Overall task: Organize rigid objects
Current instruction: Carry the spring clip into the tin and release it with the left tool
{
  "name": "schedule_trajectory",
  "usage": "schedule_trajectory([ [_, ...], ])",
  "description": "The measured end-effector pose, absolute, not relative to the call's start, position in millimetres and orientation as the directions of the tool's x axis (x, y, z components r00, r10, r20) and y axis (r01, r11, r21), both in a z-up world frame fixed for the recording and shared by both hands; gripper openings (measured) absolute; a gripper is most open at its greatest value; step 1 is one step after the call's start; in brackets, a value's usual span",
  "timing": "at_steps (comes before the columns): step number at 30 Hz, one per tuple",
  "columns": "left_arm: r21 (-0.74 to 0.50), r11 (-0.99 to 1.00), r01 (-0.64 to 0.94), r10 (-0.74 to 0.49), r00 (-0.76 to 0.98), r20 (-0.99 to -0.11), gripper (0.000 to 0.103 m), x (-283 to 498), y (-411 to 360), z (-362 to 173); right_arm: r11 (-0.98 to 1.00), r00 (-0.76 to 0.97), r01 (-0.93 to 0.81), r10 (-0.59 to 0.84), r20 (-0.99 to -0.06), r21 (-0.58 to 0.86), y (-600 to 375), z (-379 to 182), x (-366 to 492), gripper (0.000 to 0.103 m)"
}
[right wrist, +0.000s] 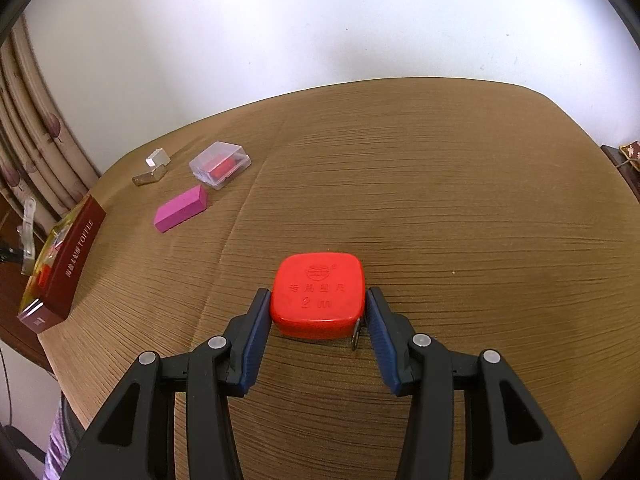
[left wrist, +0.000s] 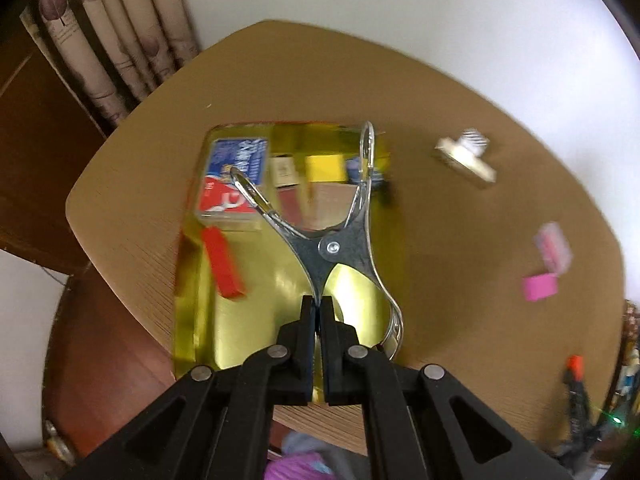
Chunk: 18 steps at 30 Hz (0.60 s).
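My left gripper (left wrist: 319, 308) is shut on one handle of a metal spring clamp (left wrist: 332, 240) and holds it above a gold-lined box (left wrist: 240, 340). In the box lie a blue-and-red card pack (left wrist: 232, 180), a red block (left wrist: 224, 264), a yellow block (left wrist: 325, 168) and a small brown box (left wrist: 285, 172). My right gripper (right wrist: 316, 304) stands with its blue pads (right wrist: 256, 332) on either side of a red tape measure (right wrist: 318, 296) on the table; the pads touch or nearly touch its sides.
On the brown table (right wrist: 460, 200) lie a pink block (right wrist: 181, 208), a clear case with red contents (right wrist: 220, 164) and a silver lighter (right wrist: 152, 172). The box's dark red side (right wrist: 76, 268) stands at the left edge. Curtains (left wrist: 120, 40) hang behind the table.
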<state>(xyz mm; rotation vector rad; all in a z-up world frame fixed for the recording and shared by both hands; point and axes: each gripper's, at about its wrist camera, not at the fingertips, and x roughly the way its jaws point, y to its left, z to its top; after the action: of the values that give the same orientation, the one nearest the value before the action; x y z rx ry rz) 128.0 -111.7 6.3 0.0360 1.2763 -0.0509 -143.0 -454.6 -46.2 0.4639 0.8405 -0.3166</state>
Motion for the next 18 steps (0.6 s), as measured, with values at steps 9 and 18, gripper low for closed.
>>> schedule_trajectory([
  [9, 0.122, 0.989, 0.089, 0.092, 0.284, -0.954, 0.005, 160, -105, -38, 0.865, 0.616, 0.445, -0.106, -0.780, 0.234, -450, -47, -136, 0.045],
  [18, 0.359, 0.924, 0.132, 0.280, 0.407, -0.870, 0.009, 153, -116, -40, 0.869, 0.608, 0.446, -0.120, -0.785, 0.213, -449, -47, -137, 0.045],
])
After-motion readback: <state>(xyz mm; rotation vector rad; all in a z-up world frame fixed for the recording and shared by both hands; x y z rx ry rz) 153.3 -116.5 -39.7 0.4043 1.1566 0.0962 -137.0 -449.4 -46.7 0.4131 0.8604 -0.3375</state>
